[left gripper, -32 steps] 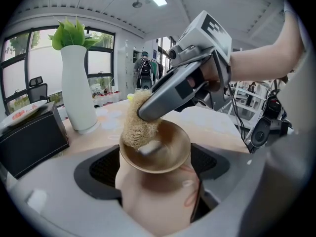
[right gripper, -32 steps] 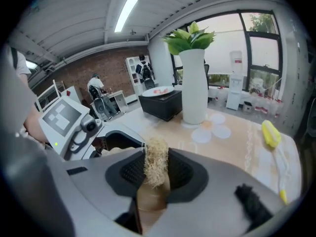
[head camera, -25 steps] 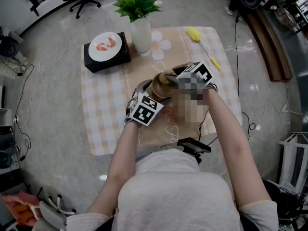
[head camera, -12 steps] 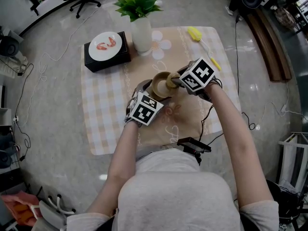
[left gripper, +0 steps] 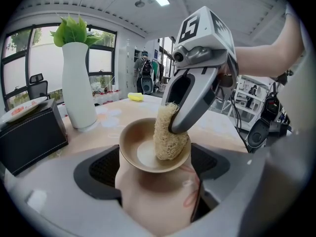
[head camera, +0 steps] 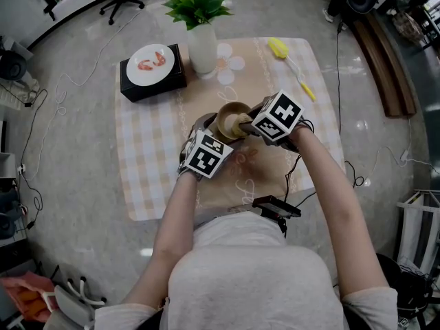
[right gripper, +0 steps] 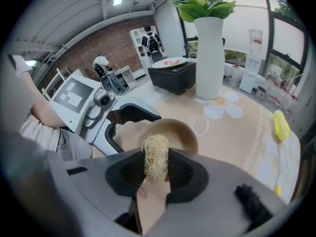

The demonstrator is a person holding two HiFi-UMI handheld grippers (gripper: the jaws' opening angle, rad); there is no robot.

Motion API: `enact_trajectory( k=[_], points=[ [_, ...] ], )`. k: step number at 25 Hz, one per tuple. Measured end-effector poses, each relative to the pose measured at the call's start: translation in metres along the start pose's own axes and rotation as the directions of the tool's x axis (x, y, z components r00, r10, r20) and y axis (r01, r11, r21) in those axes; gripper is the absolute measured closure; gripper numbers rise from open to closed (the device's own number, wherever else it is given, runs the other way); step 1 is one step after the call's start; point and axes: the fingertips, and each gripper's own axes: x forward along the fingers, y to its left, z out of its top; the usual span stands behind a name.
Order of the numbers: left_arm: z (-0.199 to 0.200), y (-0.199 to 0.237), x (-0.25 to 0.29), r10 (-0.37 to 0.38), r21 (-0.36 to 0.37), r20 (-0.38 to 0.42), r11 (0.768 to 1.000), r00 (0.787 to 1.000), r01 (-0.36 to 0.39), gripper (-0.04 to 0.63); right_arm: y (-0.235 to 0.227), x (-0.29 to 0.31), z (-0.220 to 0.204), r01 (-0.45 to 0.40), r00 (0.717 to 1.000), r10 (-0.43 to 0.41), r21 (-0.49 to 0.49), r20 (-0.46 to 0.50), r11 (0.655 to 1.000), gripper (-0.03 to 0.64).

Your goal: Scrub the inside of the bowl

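Note:
A tan bowl (left gripper: 143, 149) is held up off the table, with my left gripper (left gripper: 154, 181) shut on its body from below. The bowl (head camera: 231, 122) also shows in the head view between both marker cubes, and as a brown rim (right gripper: 180, 132) in the right gripper view. My right gripper (right gripper: 154, 171) is shut on a pale loofah scrubber (right gripper: 155, 154). The scrubber (left gripper: 168, 135) reaches down inside the bowl and rests against its right inner wall. In the head view my left gripper (head camera: 206, 153) sits below the bowl and my right gripper (head camera: 265, 124) beside it.
A white vase with a green plant (head camera: 201, 43) stands at the table's back. A black box with a white plate of shrimp (head camera: 150, 67) is at the back left. A yellow brush (head camera: 289, 60) lies at the back right. The checked tablecloth (head camera: 148, 157) covers the table.
The right gripper has shifted left and slightly down, pushing the scrubber across the inside of the bowl. The left gripper and the bowl have barely moved.

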Motion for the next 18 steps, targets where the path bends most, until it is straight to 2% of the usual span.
enact_trajectory(
  k=[4, 8, 12, 18],
  points=[
    [0.0, 0.0, 0.0, 0.0, 0.001, 0.001, 1.0, 1.0, 0.0, 0.132, 0.013, 0.007, 0.008, -0.054, 0.998, 0.054, 0.002, 0.034, 0.999, 0.514],
    [0.0, 0.001, 0.0, -0.001, 0.002, 0.001, 1.0, 1.0, 0.001, 0.132, 0.013, 0.013, 0.014, -0.054, 0.997, 0.053, 0.019, 0.063, 0.998, 0.514],
    [0.0, 0.0, 0.0, -0.001, 0.002, 0.002, 1.0, 1.0, 0.001, 0.132, 0.009, 0.018, 0.02, -0.026, 0.995, 0.02, 0.05, 0.102, 0.998, 0.514],
    [0.0, 0.0, 0.0, 0.001, 0.0, 0.0, 1.0, 1.0, -0.001, 0.133, -0.006, 0.019, 0.024, 0.072, 0.982, -0.083, 0.07, 0.167, 0.995, 0.514]
  ],
)
